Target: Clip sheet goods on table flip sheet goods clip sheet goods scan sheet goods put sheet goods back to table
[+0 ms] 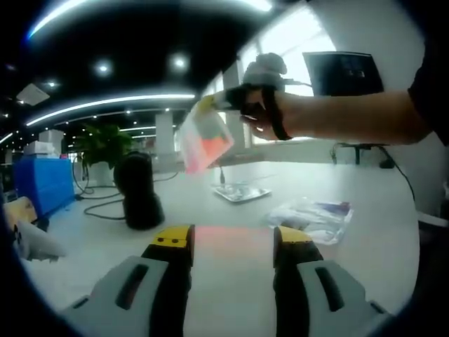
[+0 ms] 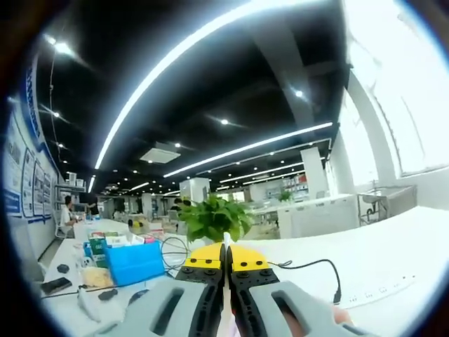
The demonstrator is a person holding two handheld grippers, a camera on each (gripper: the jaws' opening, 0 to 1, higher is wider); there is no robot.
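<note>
The room is a large open office with a dark ceiling [image 2: 210,91], where long white light strips [image 2: 175,56] and small round spot lamps [image 1: 103,68] shine. Bright windows [image 2: 393,91] stand on one side. A wide white table [image 1: 379,189] fills the front. A green plant [image 2: 214,217] stands further back, near a blue box [image 2: 137,261], and white pillars [image 2: 313,172] rise behind.

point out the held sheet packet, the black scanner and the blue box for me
held sheet packet [image 1: 205,142], left gripper view, pink middle.
black scanner [image 1: 138,189], left gripper view, body.
blue box [image 2: 136,262], right gripper view, front face.
</note>
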